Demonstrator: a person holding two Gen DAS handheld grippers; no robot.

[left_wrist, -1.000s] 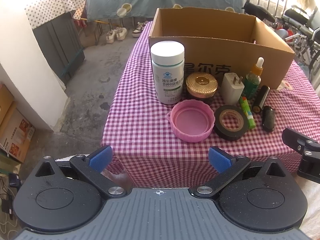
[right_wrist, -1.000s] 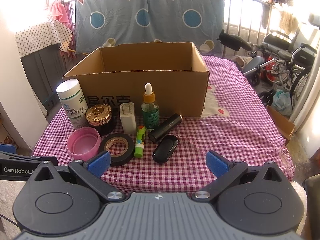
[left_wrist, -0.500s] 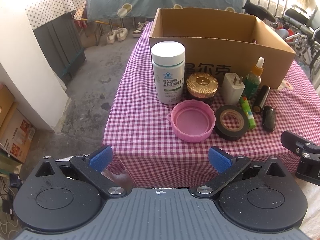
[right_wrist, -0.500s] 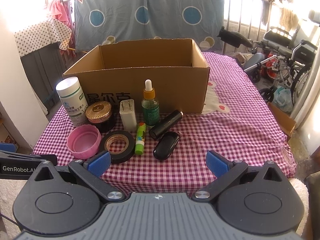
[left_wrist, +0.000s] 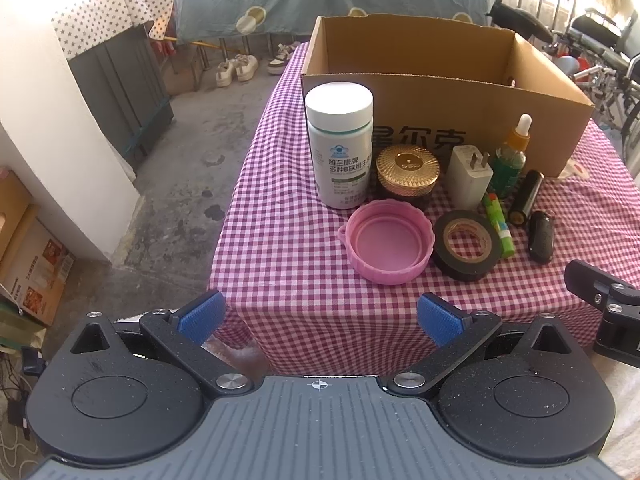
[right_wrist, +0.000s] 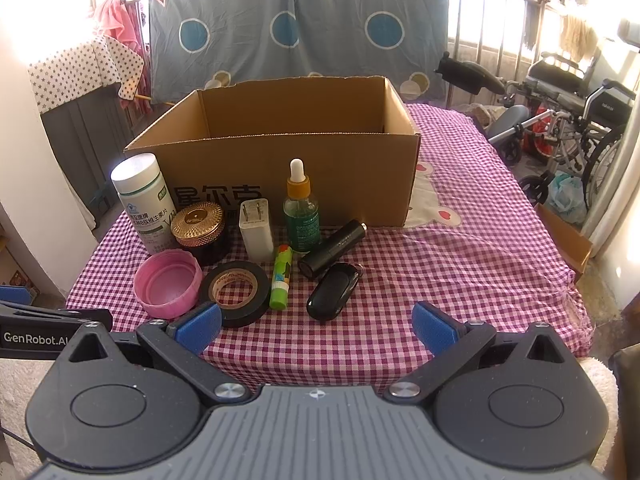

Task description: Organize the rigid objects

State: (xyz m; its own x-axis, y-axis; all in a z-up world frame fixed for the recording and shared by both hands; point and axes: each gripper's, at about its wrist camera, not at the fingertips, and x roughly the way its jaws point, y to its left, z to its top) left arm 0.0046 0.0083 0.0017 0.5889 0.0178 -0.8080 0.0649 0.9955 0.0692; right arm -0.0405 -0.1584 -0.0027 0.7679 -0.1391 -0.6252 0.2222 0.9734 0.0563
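Observation:
An open cardboard box (right_wrist: pixel 280 184) stands on the checked tablecloth (right_wrist: pixel 460 264). In front of it sit a white pill bottle (left_wrist: pixel 340 144), a gold-lidded jar (left_wrist: pixel 407 172), a white charger (right_wrist: pixel 256 228), a green dropper bottle (right_wrist: pixel 301 212), a pink lid (left_wrist: pixel 390 246), a black tape roll (left_wrist: pixel 468 245), a green glue stick (right_wrist: pixel 281 277), a black tube (right_wrist: pixel 332 249) and a black key fob (right_wrist: pixel 332 296). My left gripper (left_wrist: pixel 320 316) is open and empty, before the table's front edge, facing the pink lid. My right gripper (right_wrist: pixel 316 326) is open and empty, just short of the key fob.
A wheelchair (right_wrist: pixel 568 120) stands to the right of the table. A dark cabinet with a starred cloth (left_wrist: pixel 116 60) and shoes (left_wrist: pixel 236 68) are on the left floor. A blue curtain (right_wrist: pixel 296 28) hangs behind. The tablecloth right of the box is bare.
The right gripper has risen and moved slightly forward toward the objects. The left gripper has hardly moved. Both stay open.

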